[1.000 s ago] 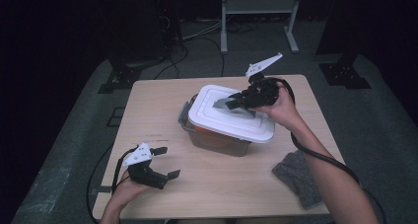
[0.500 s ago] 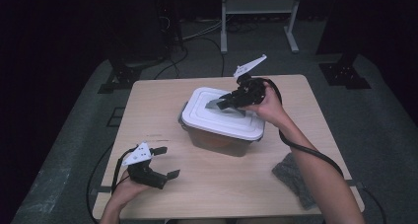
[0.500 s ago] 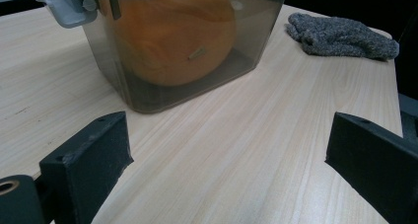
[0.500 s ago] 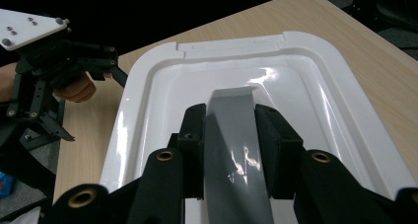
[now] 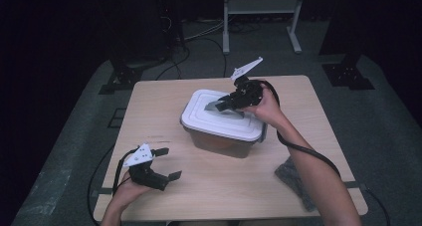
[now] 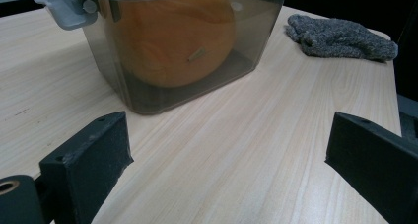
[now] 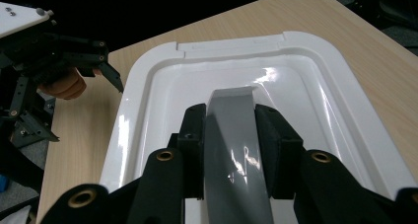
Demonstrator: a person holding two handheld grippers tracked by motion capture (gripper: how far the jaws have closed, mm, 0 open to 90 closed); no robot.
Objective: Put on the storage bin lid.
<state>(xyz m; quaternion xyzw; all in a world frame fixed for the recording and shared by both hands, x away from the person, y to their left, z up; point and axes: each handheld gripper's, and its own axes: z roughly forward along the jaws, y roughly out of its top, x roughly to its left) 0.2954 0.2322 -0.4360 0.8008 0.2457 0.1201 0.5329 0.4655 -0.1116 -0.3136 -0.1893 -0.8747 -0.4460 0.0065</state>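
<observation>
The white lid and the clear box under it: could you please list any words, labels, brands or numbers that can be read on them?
None: the white lid is plain, the clear box bears no label, and the grey handle clamped in the right gripper carries no print.

High view overhead facing forward, gripper views close, low, sharing container

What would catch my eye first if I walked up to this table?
Mid-table stands a clear tub with a white lid, and something round and orange glows inside it. The right claw sits over the lid, clamped on a grey handle. A crumpled grey cloth lies near the table's right edge.
</observation>
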